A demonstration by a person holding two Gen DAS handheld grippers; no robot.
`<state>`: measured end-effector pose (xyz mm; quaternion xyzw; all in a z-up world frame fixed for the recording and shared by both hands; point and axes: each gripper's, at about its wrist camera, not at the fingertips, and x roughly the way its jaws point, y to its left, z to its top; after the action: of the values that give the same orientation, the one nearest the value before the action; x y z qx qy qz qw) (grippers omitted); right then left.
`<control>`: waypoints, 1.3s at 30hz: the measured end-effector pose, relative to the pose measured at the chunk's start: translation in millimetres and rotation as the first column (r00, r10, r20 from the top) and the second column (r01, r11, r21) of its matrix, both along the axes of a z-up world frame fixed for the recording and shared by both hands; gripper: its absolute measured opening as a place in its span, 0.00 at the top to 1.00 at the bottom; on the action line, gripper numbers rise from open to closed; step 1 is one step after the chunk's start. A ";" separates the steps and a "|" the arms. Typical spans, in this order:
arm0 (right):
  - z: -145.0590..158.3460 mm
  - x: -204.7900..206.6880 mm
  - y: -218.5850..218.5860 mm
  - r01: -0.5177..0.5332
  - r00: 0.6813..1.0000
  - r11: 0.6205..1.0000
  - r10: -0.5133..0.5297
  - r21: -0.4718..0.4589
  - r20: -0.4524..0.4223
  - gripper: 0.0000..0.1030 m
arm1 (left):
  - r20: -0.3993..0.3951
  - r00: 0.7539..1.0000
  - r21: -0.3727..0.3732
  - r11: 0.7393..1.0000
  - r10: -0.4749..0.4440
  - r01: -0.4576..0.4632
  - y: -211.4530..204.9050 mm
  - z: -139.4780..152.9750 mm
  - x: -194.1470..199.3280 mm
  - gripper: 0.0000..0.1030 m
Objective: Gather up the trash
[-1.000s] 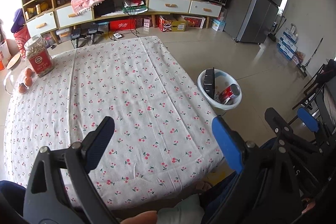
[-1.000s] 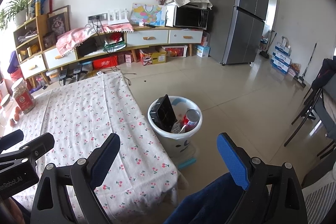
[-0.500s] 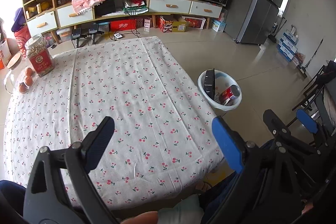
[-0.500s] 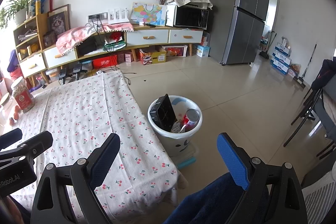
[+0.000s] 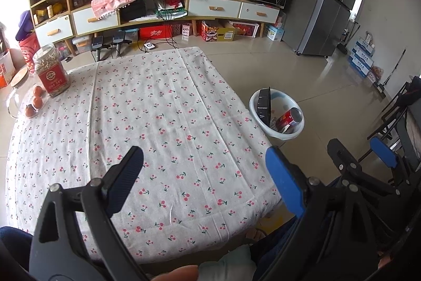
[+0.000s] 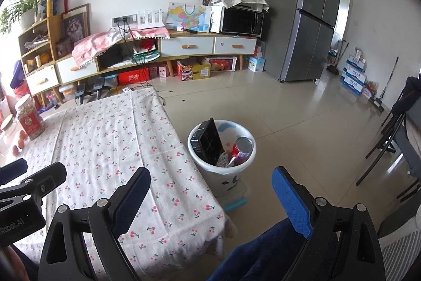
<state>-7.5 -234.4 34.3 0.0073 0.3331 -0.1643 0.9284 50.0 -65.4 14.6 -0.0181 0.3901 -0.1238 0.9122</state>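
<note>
A white bin (image 5: 296, 131) (image 6: 200, 159) stands on the floor by the table's right side. Inside it lean a black tray (image 5: 264, 106) (image 6: 209, 142) and a red can (image 5: 289, 119) (image 6: 240, 150). My left gripper (image 5: 205, 170) hangs open over the near part of the cherry-print tablecloth (image 5: 158, 123), holding nothing. My right gripper (image 6: 211, 191) is open too, held low near the table's front right corner, short of the bin. The right gripper's fingers (image 5: 382, 154) show at the right edge of the left wrist view.
A red-labelled jar (image 5: 51, 70) (image 6: 29, 116), a glass lid and small red fruits (image 5: 34, 103) sit at the table's far left. A low cabinet (image 5: 158, 15), a fridge (image 6: 307, 17) and dark chairs (image 6: 394, 138) ring the tiled floor. A person's knees lie below both grippers.
Almost nothing has moved; both grippers stay open and only drift slightly.
</note>
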 end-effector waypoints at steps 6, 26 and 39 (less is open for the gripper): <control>0.8 1.2 -1.0 -0.003 1.000 1.000 0.003 0.000 -0.002 0.08 | 0.000 1.000 -0.001 1.000 -0.001 0.001 -0.1 0.4 0.1 0.09; -7.3 2.2 -6.8 -0.006 1.000 1.000 0.006 0.003 -0.018 0.08 | 0.002 1.000 0.049 0.999 0.021 -0.021 -3.2 -2.1 0.4 0.09; -8.2 2.8 -7.9 -0.005 1.000 1.000 0.005 0.004 -0.022 0.08 | 0.012 0.999 0.071 0.997 0.033 -0.034 -3.2 -2.6 1.3 0.01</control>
<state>-4.6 -242.3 26.0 0.0063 0.3434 -0.1613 0.9252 51.2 -68.6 12.0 0.0083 0.3891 -0.0946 0.9163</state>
